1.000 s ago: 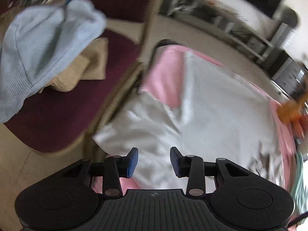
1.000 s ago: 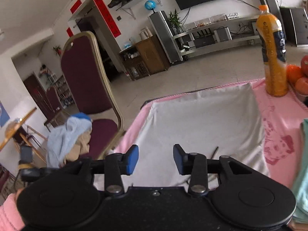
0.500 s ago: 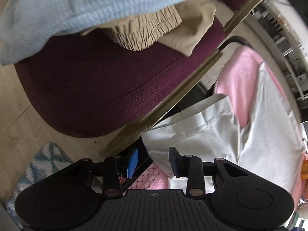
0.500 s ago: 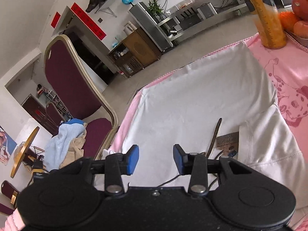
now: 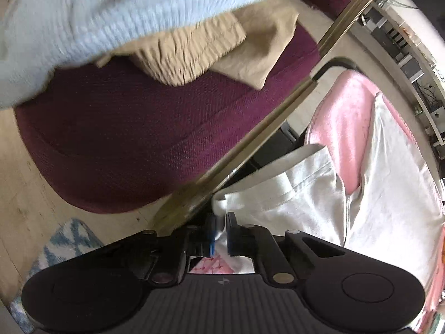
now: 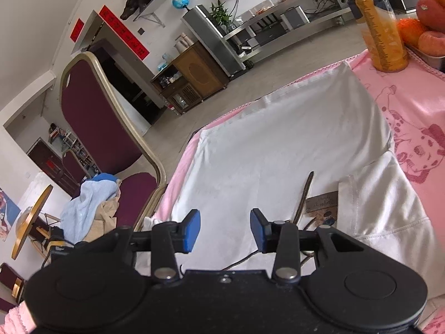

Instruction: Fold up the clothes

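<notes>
A white T-shirt [image 6: 278, 139] lies spread flat on a pink dog-print cloth [image 6: 411, 128] that covers the table. Its collar tag [image 6: 322, 203] shows near my right gripper. One sleeve [image 5: 278, 189] hangs over the table's left edge. My left gripper [image 5: 220, 222] points steeply down there, shut on the corner of that sleeve, with white cloth pinched between the blue pads. The right gripper [image 6: 224, 222] hovers open just above the shirt's near part, with nothing between its fingers. The other sleeve [image 6: 389, 208] lies flat to its right.
A maroon chair [image 5: 125, 139] with a gold frame stands tight against the table's left side. It carries a light blue garment [image 5: 111, 14] and a beige one [image 5: 194, 47]. An orange drink bottle [image 6: 381, 27] and fruit [image 6: 428, 27] sit at the far right.
My left gripper dropped to the table's left edge, rolled, and closed on the hanging sleeve. The right gripper sank closer to the shirt and stayed open.
</notes>
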`<act>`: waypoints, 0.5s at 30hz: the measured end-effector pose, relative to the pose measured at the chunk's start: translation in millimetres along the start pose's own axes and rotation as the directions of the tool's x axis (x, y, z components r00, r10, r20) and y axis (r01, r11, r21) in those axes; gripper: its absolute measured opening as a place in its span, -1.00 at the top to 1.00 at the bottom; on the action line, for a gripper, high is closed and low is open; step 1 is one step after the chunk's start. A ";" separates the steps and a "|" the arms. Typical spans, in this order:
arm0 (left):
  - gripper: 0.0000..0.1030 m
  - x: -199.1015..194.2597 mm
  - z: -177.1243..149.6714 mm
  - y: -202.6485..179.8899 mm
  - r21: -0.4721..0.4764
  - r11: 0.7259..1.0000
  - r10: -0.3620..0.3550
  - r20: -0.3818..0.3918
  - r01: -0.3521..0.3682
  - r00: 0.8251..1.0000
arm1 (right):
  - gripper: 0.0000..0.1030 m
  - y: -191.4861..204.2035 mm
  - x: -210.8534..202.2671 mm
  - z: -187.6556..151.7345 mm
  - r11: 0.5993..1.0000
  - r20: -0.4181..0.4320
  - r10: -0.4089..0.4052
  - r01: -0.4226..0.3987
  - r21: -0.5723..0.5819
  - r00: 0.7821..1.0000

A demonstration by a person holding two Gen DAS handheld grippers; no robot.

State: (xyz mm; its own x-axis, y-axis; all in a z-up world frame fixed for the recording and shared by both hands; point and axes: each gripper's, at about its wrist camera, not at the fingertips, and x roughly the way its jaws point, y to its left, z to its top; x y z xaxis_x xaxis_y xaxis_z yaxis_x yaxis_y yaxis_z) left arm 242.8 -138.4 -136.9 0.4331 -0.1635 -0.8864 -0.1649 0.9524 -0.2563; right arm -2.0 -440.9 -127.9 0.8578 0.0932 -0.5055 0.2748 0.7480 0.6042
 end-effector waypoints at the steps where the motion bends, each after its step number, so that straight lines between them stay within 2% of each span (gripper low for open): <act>1: 0.98 -5.4 -2.5 -1.9 0.017 1.000 0.006 0.029 -0.007 1.000 | 0.25 0.1 -2.3 0.6 1.000 0.005 -0.006 0.006 -0.002 1.000; 4: 0.99 -25.1 -13.3 -13.9 0.100 0.995 0.008 0.133 -0.022 0.991 | 0.25 1.7 -15.6 3.7 1.000 0.031 -0.023 0.024 -0.011 0.999; 6: 0.99 -39.7 -23.0 -26.7 0.175 0.984 -0.003 0.213 -0.035 0.977 | 0.25 2.2 -30.7 6.8 0.999 0.053 -0.038 0.039 -0.011 0.998; 9: 0.99 -64.1 -46.7 -51.9 0.313 0.947 -0.048 0.358 -0.072 0.932 | 0.21 -5.5 -58.9 7.8 0.998 0.079 -0.052 0.048 0.040 0.996; 10: 0.99 -71.3 -56.9 -62.1 0.361 0.928 -0.073 0.407 -0.087 0.911 | 0.16 -11.8 -66.0 5.5 0.997 0.081 -0.045 0.040 0.069 0.996; 12: 0.99 -82.5 -77.3 -79.8 0.452 0.883 -0.128 0.489 -0.125 0.863 | 0.14 -26.2 -74.5 -1.6 0.991 0.074 -0.046 0.036 0.128 0.996; 15: 0.99 -86.5 -104.0 -105.9 0.578 0.794 -0.201 0.543 -0.189 0.815 | 0.14 -44.1 -67.6 -6.5 0.976 0.027 -0.076 0.069 0.205 0.997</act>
State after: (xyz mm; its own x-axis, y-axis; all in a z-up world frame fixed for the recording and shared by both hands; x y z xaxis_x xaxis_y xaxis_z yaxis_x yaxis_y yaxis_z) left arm 130.7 -251.9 -73.2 0.8675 -0.1853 -0.4616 0.2994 0.9356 0.1870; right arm -74.8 -475.9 -124.4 0.8460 0.0180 -0.5328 0.4165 0.6017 0.6816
